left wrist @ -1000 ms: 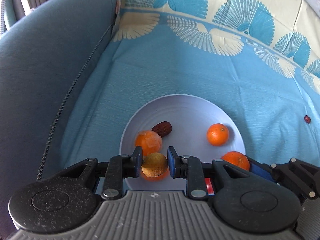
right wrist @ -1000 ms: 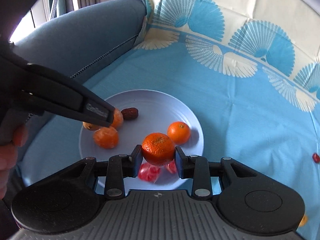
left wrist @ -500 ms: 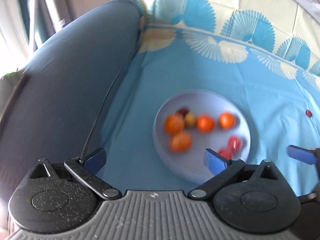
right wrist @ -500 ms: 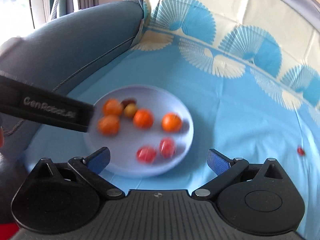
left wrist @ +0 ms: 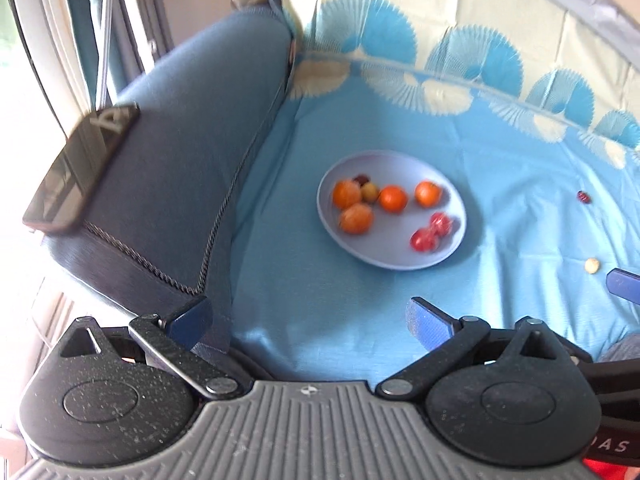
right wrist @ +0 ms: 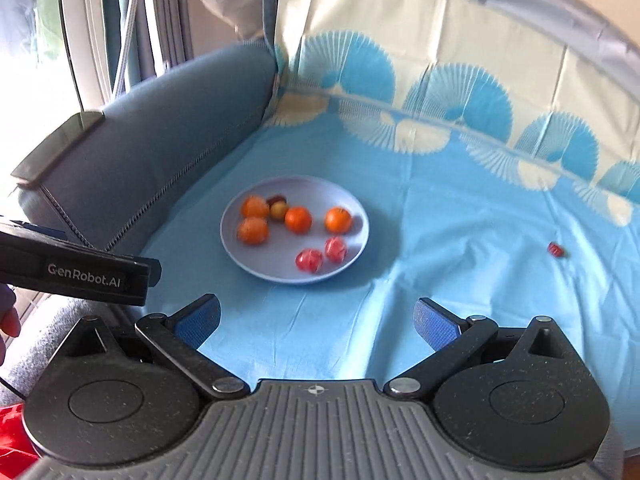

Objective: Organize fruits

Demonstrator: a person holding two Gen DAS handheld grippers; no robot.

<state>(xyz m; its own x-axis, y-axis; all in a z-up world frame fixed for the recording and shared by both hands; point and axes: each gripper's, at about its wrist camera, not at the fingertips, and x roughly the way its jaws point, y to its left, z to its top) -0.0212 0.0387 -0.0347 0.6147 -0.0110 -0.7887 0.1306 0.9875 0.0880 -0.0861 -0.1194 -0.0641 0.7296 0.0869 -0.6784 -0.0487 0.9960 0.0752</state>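
A pale blue plate (left wrist: 456, 236) (right wrist: 232, 240) sits on the blue cloth and holds several oranges (left wrist: 393, 198) (right wrist: 298, 219), a small yellow-brown fruit (left wrist: 370, 191) (right wrist: 279, 210), a dark date (left wrist: 362, 179) and two red fruits (left wrist: 424, 240) (right wrist: 309, 260). My left gripper (left wrist: 310, 318) is open and empty, pulled back well short of the plate. My right gripper (right wrist: 316, 318) is open and empty too, also back from the plate. The left gripper's body shows at the left of the right wrist view (right wrist: 80, 276).
A small red fruit (left wrist: 584, 197) (right wrist: 556, 249) and a small yellow fruit (left wrist: 592, 266) lie loose on the cloth to the right. A blue sofa armrest (left wrist: 180, 140) with a phone (left wrist: 76, 168) on it rises at the left.
Both grippers opened and let go of their fruit, the yellow-brown fruit and an orange, onto the plate. Both then drew back and up, away from the plate.
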